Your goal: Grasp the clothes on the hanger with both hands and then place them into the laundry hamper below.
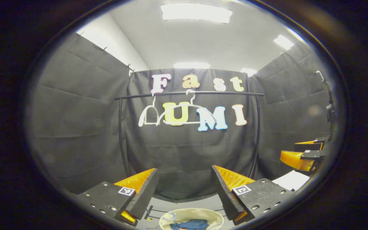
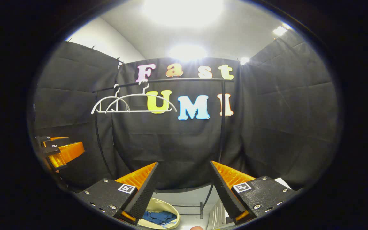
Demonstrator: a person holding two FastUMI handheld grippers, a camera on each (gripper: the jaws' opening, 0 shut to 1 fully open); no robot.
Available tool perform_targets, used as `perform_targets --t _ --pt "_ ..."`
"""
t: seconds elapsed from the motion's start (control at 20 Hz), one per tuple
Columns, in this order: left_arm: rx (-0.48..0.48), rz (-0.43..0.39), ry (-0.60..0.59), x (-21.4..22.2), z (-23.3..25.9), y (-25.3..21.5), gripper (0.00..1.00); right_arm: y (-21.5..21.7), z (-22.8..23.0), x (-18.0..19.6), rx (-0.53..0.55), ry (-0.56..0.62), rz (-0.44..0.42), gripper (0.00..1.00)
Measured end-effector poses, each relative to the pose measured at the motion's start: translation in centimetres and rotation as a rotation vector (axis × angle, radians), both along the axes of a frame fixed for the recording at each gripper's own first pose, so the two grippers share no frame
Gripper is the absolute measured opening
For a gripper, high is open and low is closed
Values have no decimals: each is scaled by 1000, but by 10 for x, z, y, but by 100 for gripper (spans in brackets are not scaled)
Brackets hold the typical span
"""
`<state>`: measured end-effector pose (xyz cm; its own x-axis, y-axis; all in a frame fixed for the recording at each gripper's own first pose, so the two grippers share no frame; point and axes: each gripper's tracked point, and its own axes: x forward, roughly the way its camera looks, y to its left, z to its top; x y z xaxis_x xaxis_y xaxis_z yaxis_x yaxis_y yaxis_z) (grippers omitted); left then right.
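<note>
The left gripper [image 1: 184, 188] stands with its fingers spread wide and nothing between them; beyond and below its tips sits the laundry hamper [image 1: 168, 218], a pale round tub with the blue clothes [image 1: 190, 224] lying inside. The right gripper [image 2: 184, 187] is likewise spread apart and empty, with the hamper [image 2: 174, 214] low beside its left finger and the blue clothes [image 2: 158, 217] inside. Farther out, a black garment rail [image 1: 188, 93] crosses in front of the cloth wall, carrying two bare white hangers [image 1: 171, 113] side by side near its left end. Each gripper appears at the edge of the other's view, well apart.
</note>
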<state>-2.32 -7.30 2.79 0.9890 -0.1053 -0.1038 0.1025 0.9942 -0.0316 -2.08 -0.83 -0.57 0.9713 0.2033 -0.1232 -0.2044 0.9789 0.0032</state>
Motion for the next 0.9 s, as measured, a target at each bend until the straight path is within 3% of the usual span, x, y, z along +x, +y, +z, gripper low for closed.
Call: perform_targets --t 0.55,0.9 --pt "-24 66 -66 -33 42 9 94 -37 40 -40 71 -83 -39 94" --pt "-21 90 -91 -57 14 29 94 -41 41 -43 78 -97 -48 94"
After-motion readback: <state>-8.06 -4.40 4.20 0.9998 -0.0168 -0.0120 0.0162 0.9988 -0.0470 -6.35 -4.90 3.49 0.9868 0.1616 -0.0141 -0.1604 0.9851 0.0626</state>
